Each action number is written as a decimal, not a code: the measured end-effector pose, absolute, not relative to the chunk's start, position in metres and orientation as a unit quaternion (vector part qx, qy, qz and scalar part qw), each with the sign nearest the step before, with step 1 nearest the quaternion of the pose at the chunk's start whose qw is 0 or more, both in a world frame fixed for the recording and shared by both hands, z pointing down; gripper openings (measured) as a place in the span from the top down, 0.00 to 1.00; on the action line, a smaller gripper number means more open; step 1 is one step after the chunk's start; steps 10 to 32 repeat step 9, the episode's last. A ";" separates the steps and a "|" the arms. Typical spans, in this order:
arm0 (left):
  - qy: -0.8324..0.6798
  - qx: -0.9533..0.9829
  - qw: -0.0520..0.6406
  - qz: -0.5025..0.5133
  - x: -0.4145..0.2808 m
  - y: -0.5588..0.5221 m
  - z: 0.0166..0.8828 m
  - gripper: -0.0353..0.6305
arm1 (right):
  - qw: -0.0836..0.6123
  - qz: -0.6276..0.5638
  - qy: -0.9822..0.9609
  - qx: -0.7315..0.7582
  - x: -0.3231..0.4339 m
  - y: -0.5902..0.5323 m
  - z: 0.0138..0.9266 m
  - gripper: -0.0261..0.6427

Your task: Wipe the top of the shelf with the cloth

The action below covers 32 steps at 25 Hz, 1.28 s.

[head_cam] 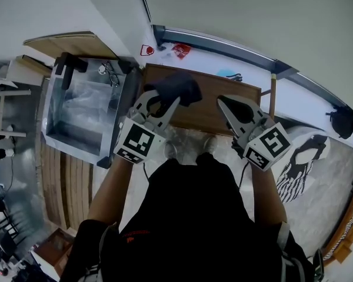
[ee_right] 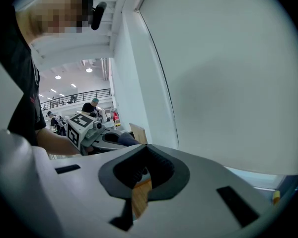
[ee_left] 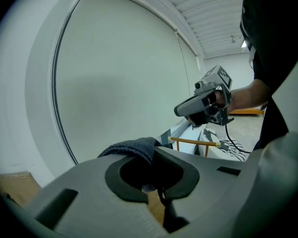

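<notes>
Head view: cam on the person (head_cam: 188,216), looks fwd and steeply down past chest and arms; shelf (head_cam: 206,116) top sits mid-frame, near, w/ left hand-held gripper (head_cam: 160,103) and right hand-held gripper (head_cam: 225,104) over it. Left gripper view: cam rides just behind its own jaws, v. close, faces along them, tilted up at pale wall (ee_left: 119,83); catches the right one at frame right. Right gripper view: same setup mirrored, catches the left one at frame left. All 3 share shelf wood, seen thru the jaw slit in both gripper views
</notes>
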State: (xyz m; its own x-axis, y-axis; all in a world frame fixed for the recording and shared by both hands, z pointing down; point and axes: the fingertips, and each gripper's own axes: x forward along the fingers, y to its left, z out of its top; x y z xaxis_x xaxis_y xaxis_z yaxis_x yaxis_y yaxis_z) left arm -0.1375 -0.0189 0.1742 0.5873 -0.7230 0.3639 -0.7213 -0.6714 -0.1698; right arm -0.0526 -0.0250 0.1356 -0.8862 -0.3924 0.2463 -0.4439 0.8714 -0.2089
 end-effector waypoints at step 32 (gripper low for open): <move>0.406 -0.891 -0.002 -0.204 -0.136 -0.024 0.178 0.89 | 0.101 0.135 -0.963 0.210 -0.056 -0.028 0.141 0.96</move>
